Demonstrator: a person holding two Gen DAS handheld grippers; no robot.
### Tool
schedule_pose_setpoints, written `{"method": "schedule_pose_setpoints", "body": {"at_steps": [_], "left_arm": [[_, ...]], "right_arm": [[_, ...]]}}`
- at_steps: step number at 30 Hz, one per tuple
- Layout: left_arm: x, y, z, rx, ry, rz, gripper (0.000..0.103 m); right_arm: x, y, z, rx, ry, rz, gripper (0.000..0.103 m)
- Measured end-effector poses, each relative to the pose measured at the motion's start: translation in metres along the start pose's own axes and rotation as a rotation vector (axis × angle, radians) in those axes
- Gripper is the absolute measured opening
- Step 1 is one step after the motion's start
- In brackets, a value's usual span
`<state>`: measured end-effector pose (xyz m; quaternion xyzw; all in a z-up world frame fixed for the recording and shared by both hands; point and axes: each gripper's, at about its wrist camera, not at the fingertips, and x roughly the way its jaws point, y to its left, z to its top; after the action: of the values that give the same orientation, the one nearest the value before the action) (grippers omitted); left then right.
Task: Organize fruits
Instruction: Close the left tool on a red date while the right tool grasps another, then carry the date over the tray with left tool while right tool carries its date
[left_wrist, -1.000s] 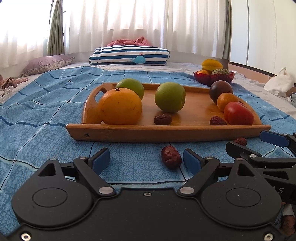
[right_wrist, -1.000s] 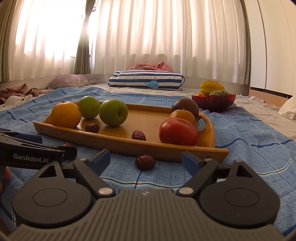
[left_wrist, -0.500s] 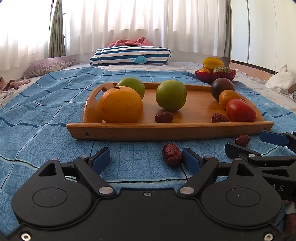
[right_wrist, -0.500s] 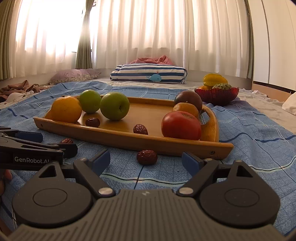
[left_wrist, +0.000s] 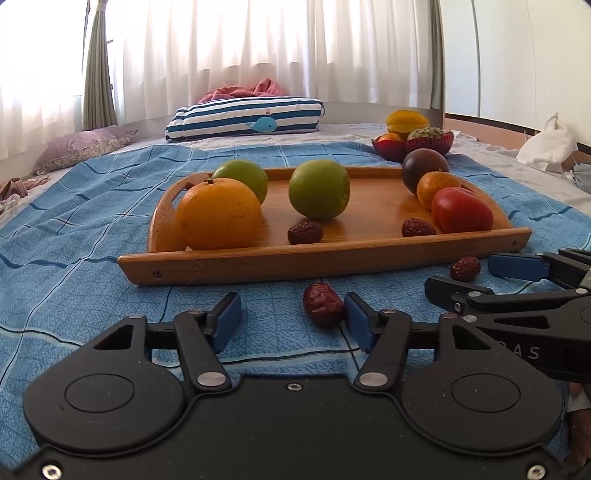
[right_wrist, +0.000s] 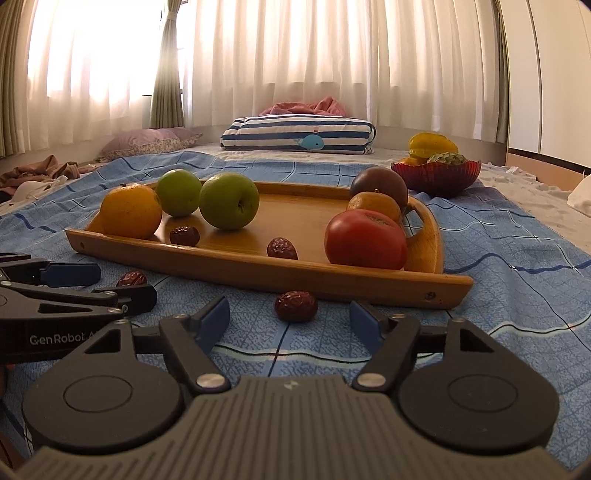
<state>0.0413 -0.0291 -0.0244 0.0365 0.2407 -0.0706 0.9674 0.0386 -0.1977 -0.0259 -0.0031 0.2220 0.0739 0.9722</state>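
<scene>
A wooden tray (left_wrist: 332, 258) (right_wrist: 369, 288) lies on the blue blanket. It holds an orange (left_wrist: 219, 214), two green apples (left_wrist: 319, 190), a dark plum (left_wrist: 424, 164), a small orange, a red tomato (left_wrist: 461, 210) (right_wrist: 365, 240) and two dried dates (left_wrist: 304, 232). One loose date (left_wrist: 323, 304) lies on the blanket between my open left gripper's (left_wrist: 291, 319) fingers, against the right pad. Another loose date (right_wrist: 295, 306) (left_wrist: 465, 268) lies just ahead of my open right gripper (right_wrist: 290, 319). The right gripper also shows in the left wrist view (left_wrist: 476, 278).
A red glass bowl (right_wrist: 436, 177) with starfruit and other fruit stands behind the tray to the right. A striped whale pillow (right_wrist: 299, 134) and a purple pillow (right_wrist: 147, 142) lie at the back. Curtains behind. The left gripper shows in the right wrist view (right_wrist: 110, 282).
Both grippers have risen and tilted a little; the tray and fruit sit lower in both views. The loose dates stay on the blanket. Both grippers stay open.
</scene>
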Motion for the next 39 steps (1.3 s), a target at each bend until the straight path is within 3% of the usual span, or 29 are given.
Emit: {"method": "schedule_pose_setpoints", "body": {"at_steps": [7,11,20,31,39], "left_arm": [[-0.003,-0.009,0.002,0.02,0.001,-0.03,0.032],[-0.004,-0.015,0.003,0.037,0.006,-0.04,0.023],[-0.007,-0.018,0.007,0.037,0.012,-0.062,0.02],[-0.015,-0.021,0.021,0.047,-0.025,-0.065,0.02],[-0.012,-0.012,0.053,0.009,-0.057,-0.081,0.02]], "right_arm": [[-0.001,0.002,-0.001,-0.011,-0.001,0.006,0.072],[-0.001,0.001,0.001,-0.004,0.004,0.009,0.06],[-0.004,0.001,0.003,0.034,-0.004,-0.014,0.029],[-0.011,0.003,0.007,0.034,-0.031,-0.009,0.029],[-0.01,0.002,0.028,0.05,-0.069,-0.007,0.029]]}}
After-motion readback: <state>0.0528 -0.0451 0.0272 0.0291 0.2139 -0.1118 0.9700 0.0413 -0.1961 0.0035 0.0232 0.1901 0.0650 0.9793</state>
